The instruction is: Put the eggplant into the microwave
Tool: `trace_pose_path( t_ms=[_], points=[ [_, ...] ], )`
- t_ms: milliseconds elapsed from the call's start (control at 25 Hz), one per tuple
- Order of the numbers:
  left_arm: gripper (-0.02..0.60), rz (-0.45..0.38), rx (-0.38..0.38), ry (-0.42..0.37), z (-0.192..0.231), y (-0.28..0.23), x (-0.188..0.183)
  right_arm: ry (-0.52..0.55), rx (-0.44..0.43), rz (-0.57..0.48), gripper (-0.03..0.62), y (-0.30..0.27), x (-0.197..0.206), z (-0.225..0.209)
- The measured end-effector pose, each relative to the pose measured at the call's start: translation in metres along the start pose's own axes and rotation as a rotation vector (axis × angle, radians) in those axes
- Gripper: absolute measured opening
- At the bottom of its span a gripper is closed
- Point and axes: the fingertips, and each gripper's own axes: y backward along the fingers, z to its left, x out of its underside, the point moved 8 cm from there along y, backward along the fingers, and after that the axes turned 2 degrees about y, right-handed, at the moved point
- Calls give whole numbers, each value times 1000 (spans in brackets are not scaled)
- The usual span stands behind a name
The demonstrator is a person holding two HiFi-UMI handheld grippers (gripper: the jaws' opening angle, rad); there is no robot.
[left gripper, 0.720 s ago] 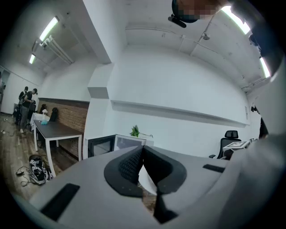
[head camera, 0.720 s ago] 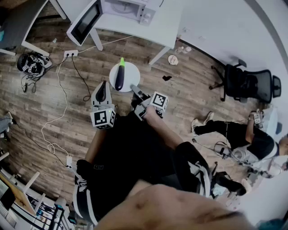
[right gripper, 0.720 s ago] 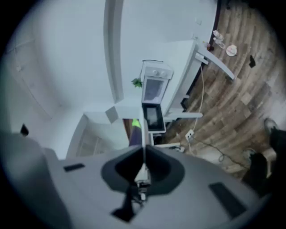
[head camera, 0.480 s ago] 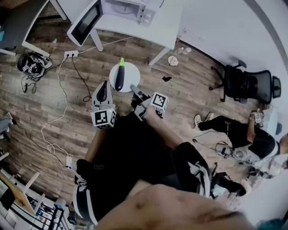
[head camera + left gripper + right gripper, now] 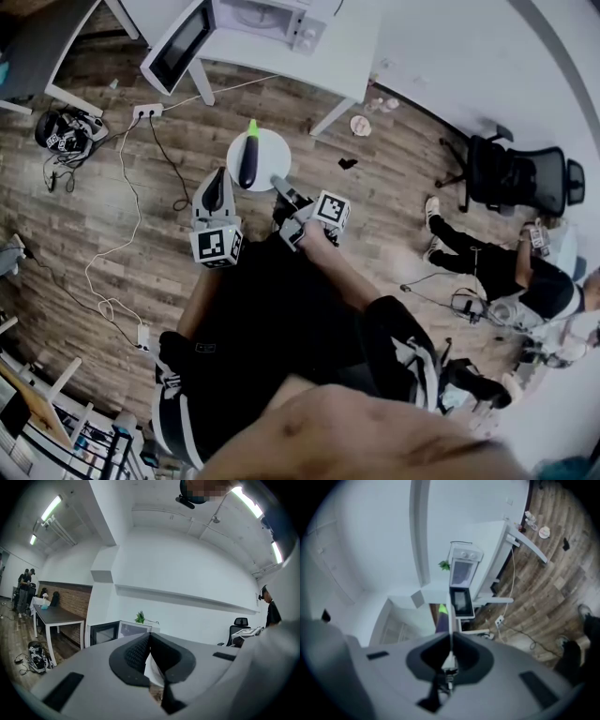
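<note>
From the head view, you are at the very start: the eggplant [image 5: 248, 159] lies on a white disc [image 5: 274, 148] on the floor side of the table [image 5: 347, 52], untouched, and the microwave [image 5: 258, 17] sits on that table with its door [image 5: 176, 42] swung open toward you. Judging by this, the step in hand is the approach to the pick. Your left gripper [image 5: 215, 184] is just beside the disc's near-left edge, and your right gripper [image 5: 279, 185] is just beside its near-right edge; neither touches the eggplant. In the left gripper view, your jaws are pressed together with nothing between them, pointing level across the room toward the microwave and a small plant [image 5: 139, 617] behind it; the eggplant does not show here. In the right gripper view, your jaws are likewise closed and empty, and the eggplant's purple body and green tip show just beyond them, with the open microwave farther along the same line. The next move calls for you to spread one gripper's jaws wide, lower them across the eggplant's body, not its narrow stem, and close firmly. The skin looks smooth and the shape long, so a grip near the middle should keep it from tipping as you carry it to the open cavity.
</note>
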Motion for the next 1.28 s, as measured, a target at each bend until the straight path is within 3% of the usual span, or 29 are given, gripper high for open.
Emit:
trace_pose_path(
  t_ms=[640,1280],
  points=[
    [34,13,22,19,40,9,-1,-17,-16,-41,41,-33,22,7],
    [34,13,133,-1,90,0,-7,-18,-14,-137,41,-83,36,14]
  ],
)
